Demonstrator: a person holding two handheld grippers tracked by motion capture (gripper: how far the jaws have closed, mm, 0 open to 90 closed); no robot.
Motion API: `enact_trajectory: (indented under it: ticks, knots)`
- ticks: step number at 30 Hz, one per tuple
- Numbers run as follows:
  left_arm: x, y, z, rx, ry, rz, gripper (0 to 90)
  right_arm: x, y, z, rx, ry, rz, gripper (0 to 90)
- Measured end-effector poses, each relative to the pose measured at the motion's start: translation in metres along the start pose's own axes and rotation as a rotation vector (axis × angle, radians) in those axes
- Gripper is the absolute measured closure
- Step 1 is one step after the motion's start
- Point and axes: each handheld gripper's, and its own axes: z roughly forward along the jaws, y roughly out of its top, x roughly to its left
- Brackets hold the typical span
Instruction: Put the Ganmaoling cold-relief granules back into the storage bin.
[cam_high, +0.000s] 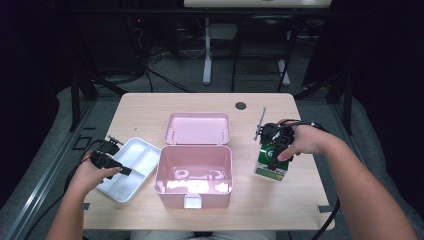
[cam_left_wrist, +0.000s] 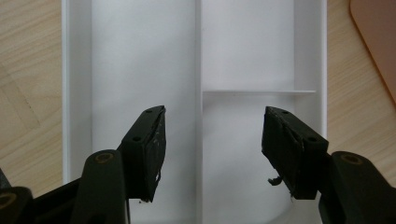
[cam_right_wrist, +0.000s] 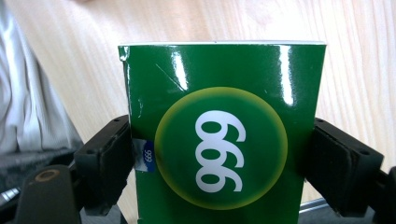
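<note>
Tabletop (cam_high: 150, 107): pink box (cam_high: 194, 176) open, centre frame.
Right gripper (cam_right_wrist: 219, 154): pinching green carton (cam_right_wrist: 224, 135), right of box.
Left gripper (cam_left_wrist: 212, 140): spread above white tray (cam_left_wrist: 77, 93).
Progress: carton grasped; stowing remains, apparently.

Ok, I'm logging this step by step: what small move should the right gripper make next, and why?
Probably lift the green box and carry it toward the open pink case. The right gripper already clamps the box's sides, it stands on the table, and the case lies open beside it.
</note>
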Motion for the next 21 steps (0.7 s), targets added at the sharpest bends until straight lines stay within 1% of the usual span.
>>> enact_trajectory:
  ticks: [4,6,9,12,20,21]
  knots:
    - [0.000,0.000,0.000,-0.003,0.000,-0.001,40.1,0.004,0.004,-0.006,-0.011,0.011,-0.061,16.1]
    - [0.000,0.000,0.000,-0.003,0.000,-0.002,40.1,0.007,0.007,-0.010,-0.004,0.009,-0.089,16.1]
    - [0.000,0.000,0.001,0.001,0.000,-0.004,40.1,0.010,0.012,-0.015,-0.003,0.011,-0.113,16.1]
    - [-0.001,0.000,0.001,0.003,0.001,0.004,40.1,0.012,0.017,-0.020,-0.001,0.017,-0.118,16.1]
    - [-0.001,0.000,0.002,0.002,0.000,0.000,40.1,0.017,0.028,-0.031,-0.007,0.006,-0.141,16.1]
    - [0.000,0.000,0.002,0.003,0.001,0.006,40.1,0.017,0.029,-0.032,-0.008,0.006,-0.145,16.1]
